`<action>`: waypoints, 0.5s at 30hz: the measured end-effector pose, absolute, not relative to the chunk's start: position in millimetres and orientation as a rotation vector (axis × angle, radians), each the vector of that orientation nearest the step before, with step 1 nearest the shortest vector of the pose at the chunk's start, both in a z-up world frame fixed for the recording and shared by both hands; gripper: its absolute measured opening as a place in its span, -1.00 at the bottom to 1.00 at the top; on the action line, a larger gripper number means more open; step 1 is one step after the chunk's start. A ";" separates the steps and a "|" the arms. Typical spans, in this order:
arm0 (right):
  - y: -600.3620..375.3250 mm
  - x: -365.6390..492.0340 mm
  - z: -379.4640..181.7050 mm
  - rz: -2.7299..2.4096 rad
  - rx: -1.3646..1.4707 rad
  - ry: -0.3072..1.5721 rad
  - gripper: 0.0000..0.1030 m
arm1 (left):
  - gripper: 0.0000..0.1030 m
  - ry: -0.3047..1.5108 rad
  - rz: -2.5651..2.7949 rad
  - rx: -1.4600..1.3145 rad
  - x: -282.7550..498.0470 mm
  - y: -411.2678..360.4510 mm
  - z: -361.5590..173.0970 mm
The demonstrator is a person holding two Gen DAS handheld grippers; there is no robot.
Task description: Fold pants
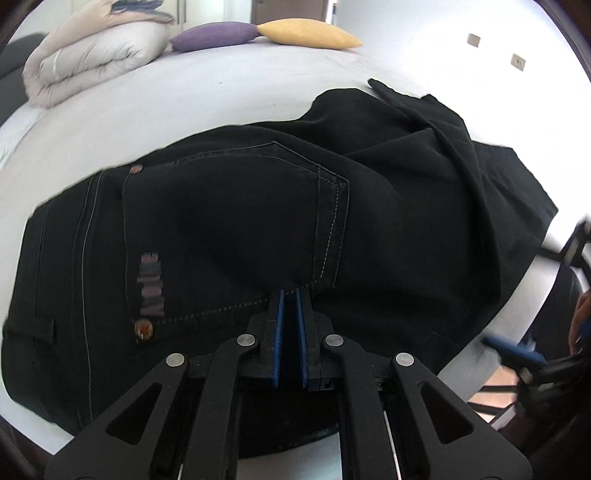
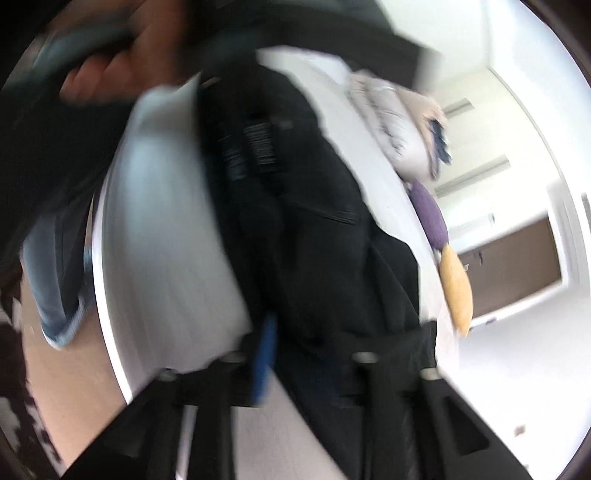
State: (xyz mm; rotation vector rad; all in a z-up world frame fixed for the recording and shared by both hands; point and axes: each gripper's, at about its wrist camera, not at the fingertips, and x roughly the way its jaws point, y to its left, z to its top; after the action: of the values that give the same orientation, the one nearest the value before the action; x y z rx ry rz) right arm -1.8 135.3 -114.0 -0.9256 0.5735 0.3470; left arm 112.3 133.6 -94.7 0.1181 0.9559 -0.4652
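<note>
Black pants (image 1: 229,221) lie on a white bed (image 1: 207,96), back pocket up, waistband to the left, legs bunched to the right. My left gripper (image 1: 290,295) is shut on the pants fabric at the pocket's near edge. In the blurred right wrist view the pants (image 2: 314,221) run between the fingers of my right gripper (image 2: 317,339); one blue pad (image 2: 264,354) shows at the left, the other is hidden by cloth. The jaws look wide apart with fabric draped between. The right gripper also shows at the right edge of the left wrist view (image 1: 517,354).
A folded beige duvet (image 1: 88,59), a purple cushion (image 1: 214,35) and a yellow cushion (image 1: 310,33) lie at the far side of the bed. The bed's near edge (image 2: 107,266) and the person's denim shorts (image 2: 51,280) are at the left of the right wrist view.
</note>
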 end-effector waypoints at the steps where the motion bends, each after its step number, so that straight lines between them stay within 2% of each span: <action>1: 125.4 2.2 -101.0 0.367 -0.835 0.591 0.54 | -0.88 0.954 -0.463 0.115 111.7 133.2 -95.6; 5: 68.3 61.1 -48.7 0.293 -0.497 0.682 0.58 | -0.88 0.942 -0.438 0.132 110.9 127.9 -96.5; 8: 7.0 146.1 -15.2 0.153 -0.229 0.755 0.58 | -0.88 0.926 -0.417 0.159 105.5 120.5 -100.0; 10: -23.4 201.0 -10.5 0.056 -0.115 0.810 0.55 | -0.88 0.918 -0.410 0.162 103.4 118.5 -100.6; 12: -47.0 250.4 -13.9 -0.018 -0.036 0.873 0.33 | -0.88 0.917 -0.413 0.155 103.7 120.9 -100.2; 15: -70.3 319.1 -30.1 -0.133 0.052 0.995 0.32 | -0.88 0.921 -0.422 0.126 104.6 127.0 -103.1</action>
State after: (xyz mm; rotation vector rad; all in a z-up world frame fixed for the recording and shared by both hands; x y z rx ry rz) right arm 319.1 -70.3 -30.2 0.0521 0.9946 -0.1332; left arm 104.6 127.0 -103.1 0.1263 0.9210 -0.4221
